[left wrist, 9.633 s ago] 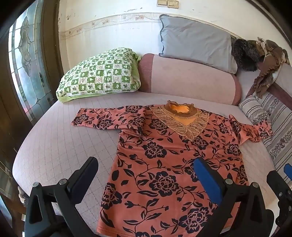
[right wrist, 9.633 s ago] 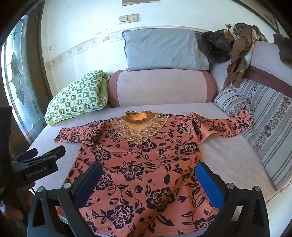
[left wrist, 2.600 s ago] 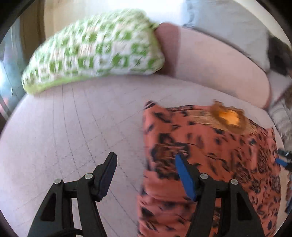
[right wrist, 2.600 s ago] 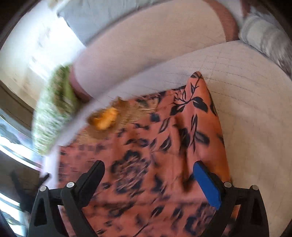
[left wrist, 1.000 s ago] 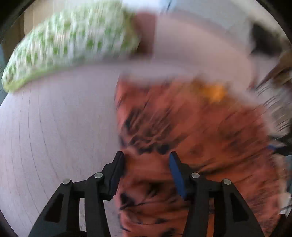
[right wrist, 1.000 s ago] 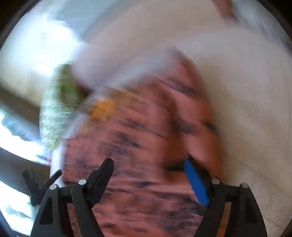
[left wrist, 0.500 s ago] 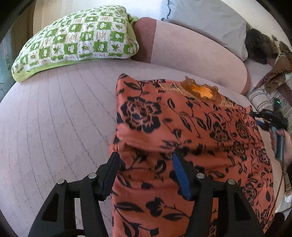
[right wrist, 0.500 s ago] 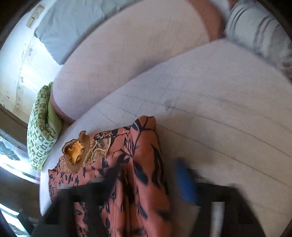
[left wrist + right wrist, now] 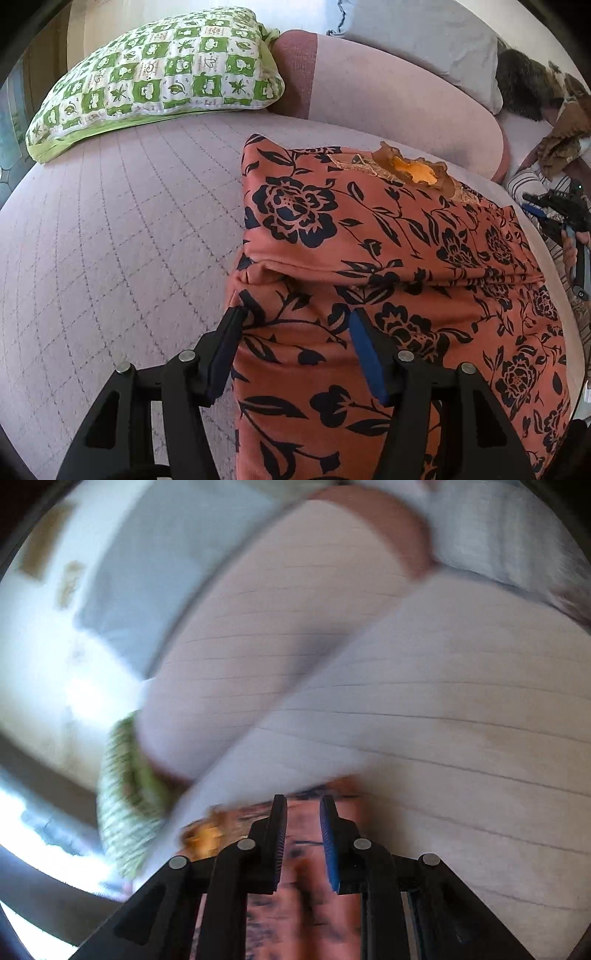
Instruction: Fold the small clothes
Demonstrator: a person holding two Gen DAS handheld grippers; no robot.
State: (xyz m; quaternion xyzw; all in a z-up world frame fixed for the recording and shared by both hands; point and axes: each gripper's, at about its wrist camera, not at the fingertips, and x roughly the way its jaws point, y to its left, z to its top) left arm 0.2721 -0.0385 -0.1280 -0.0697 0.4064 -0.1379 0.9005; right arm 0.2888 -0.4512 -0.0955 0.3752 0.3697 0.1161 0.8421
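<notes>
Left wrist: left claw (image 9: 295, 325) wide over blouse (image 9: 388, 258); right claw (image 9: 303, 812) narrow.

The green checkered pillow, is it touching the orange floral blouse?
Apart. The left wrist view shows bare pink mattress between the green checkered pillow and the nearest corner of the orange floral blouse.

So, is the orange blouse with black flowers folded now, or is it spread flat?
Partly folded. The orange floral blouse shows no sleeves spread out, and a hem edge crosses its middle.
</notes>
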